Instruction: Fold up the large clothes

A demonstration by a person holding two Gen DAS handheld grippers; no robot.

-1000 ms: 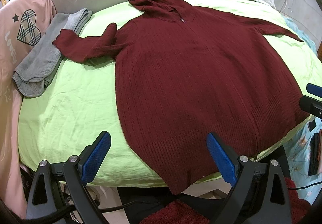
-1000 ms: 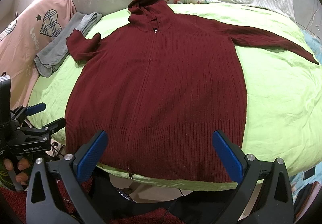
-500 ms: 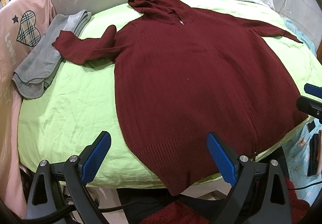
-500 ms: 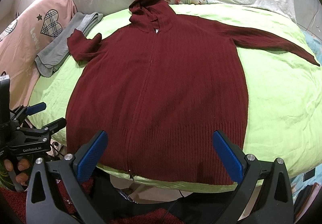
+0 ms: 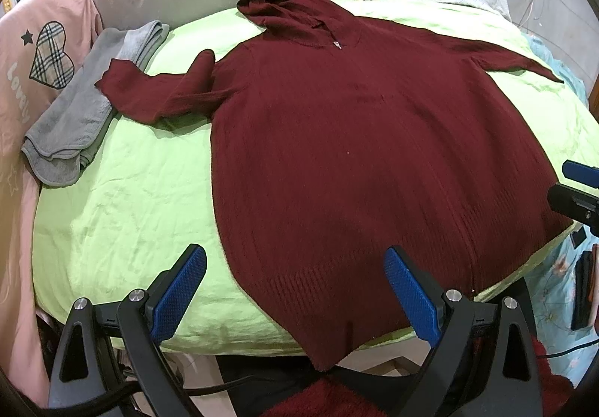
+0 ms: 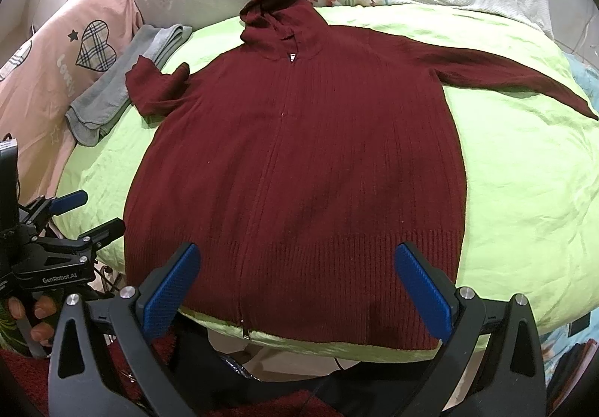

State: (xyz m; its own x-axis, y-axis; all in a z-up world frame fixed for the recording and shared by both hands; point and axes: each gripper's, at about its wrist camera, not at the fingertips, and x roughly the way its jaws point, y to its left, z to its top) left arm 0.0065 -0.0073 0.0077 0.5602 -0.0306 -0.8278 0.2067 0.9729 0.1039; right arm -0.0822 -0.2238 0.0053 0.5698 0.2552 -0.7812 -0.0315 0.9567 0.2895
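On the green sheet (image 6: 524,192): maroon hoodie (image 6: 299,162) lies flat, zipper up, hem at near edge | left gripper (image 5: 295,289) and right gripper (image 6: 297,286) both spread wide, empty, above hem | advice: fold the crumpled left sleeve (image 5: 157,94) inward first, pinching only its cuff.

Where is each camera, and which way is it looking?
Left wrist: on the left gripper, near the hoodie's hem, facing the hood; its own open blue fingers show, and the right gripper at the edge.
Right wrist: on the right gripper, facing the same way; the left gripper shows.
Both share the hoodie, bed and grey cloth.
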